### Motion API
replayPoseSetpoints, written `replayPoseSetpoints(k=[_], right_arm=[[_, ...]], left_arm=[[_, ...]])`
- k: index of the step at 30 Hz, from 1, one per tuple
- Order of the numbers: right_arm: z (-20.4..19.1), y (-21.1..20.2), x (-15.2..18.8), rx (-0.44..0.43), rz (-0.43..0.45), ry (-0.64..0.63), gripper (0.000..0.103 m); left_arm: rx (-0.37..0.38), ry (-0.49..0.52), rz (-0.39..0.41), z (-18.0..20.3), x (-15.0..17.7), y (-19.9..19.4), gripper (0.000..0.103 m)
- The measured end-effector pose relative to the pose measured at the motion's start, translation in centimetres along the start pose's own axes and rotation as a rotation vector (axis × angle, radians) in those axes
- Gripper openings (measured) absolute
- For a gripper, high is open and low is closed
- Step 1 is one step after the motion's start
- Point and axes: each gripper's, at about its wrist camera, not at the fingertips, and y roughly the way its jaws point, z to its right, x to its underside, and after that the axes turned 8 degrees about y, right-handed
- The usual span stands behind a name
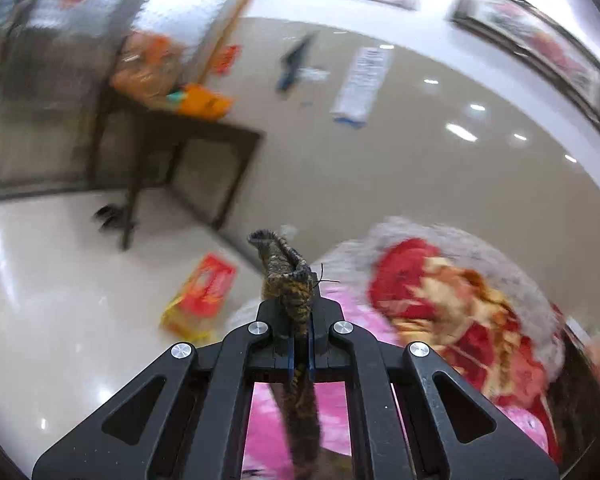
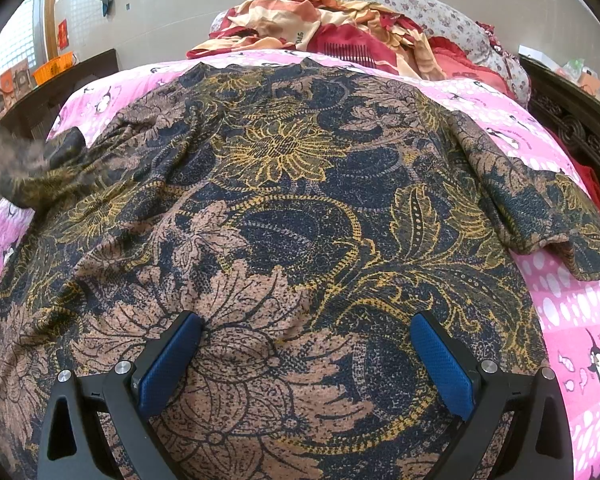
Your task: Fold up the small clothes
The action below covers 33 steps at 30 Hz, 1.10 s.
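A dark floral top (image 2: 284,200) in navy, tan and yellow lies spread on the pink penguin bedsheet (image 2: 572,300). My right gripper (image 2: 308,344) is open, its blue pads (image 2: 168,364) resting down on the lower part of the top, fabric between them but not pinched. My left gripper (image 1: 300,320) is shut on a bunched edge of the floral top (image 1: 284,264), lifted well above the bed; a strip of the cloth hangs down beneath the fingers. In the right wrist view the left sleeve of the top (image 2: 28,168) rises, blurred, off the left edge.
A red and cream blanket (image 2: 340,36) and a flowered pillow (image 2: 440,12) lie heaped at the bed's head. A dark carved bed frame (image 2: 572,120) runs along the right. Beyond the bed are a dark side table (image 1: 180,152) and a red-yellow box (image 1: 200,296) on the glossy floor.
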Motion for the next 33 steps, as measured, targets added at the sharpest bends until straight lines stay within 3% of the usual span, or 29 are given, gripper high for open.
replayPoseSetpoints(k=[4, 8, 12, 16, 18, 20, 23, 25, 27, 28, 29, 30, 31, 33], right_arm=[[0.0, 0.0, 0.0, 0.001, 0.001, 0.0, 0.103], [0.0, 0.0, 0.1, 0.0, 0.001, 0.0, 0.103], [0.1, -0.1, 0.0, -0.01, 0.002, 0.006, 0.103], [0.2, 0.0, -0.1, -0.02, 0.002, 0.013, 0.103], [0.3, 0.0, -0.1, -0.022, 0.002, 0.014, 0.103], [0.2, 0.1, -0.1, -0.023, 0.003, 0.014, 0.103], [0.3, 0.0, 0.1, -0.022, 0.001, 0.012, 0.103], [0.2, 0.0, 0.1, -0.019, -0.003, 0.012, 0.103], [0.0, -0.5, -0.4, -0.019, -0.008, 0.008, 0.1], [-0.2, -1.1, -0.9, -0.051, 0.002, 0.012, 0.097], [-0.3, -1.8, -1.7, -0.115, 0.025, 0.029, 0.097], [-0.6, -2.7, -3.1, -0.203, 0.068, 0.06, 0.097], [-0.8, -2.9, -4.0, -0.243, 0.085, 0.073, 0.097], [-1.8, -2.3, -6.1, -0.352, 0.091, 0.075, 0.095]], left_arm=[[0.223, 0.139, -0.094, 7.9, 3.3, 2.0, 0.003], [0.464, 0.32, -0.302, 17.8, 13.4, 5.0, 0.003], [0.539, 0.452, -0.468, 24.9, 24.0, 7.8, 0.003], [0.556, 0.511, -0.663, 27.2, 32.2, 8.4, 0.006], [0.584, 0.509, -0.705, 26.9, 33.9, 7.5, 0.014], [0.609, 0.498, -0.687, 25.6, 33.5, 5.2, 0.028], [0.626, 0.507, -0.66, 23.5, 32.5, 2.5, 0.037], [0.58, 0.562, -0.6, 21.6, 32.2, 1.0, 0.039], [0.466, 0.637, -0.533, 18.7, 33.1, 0.3, 0.043], [0.41, 0.646, -0.54, 16.8, 33.9, 0.5, 0.046], [0.418, 0.55, -0.612, 14.6, 34.0, 1.1, 0.046], [0.422, 0.455, -0.577, 13.2, 33.2, 0.9, 0.046], [0.352, 0.421, -0.57, 12.2, 33.0, 0.9, 0.046], [0.352, 0.377, -0.577, 11.6, 33.0, 1.0, 0.046]])
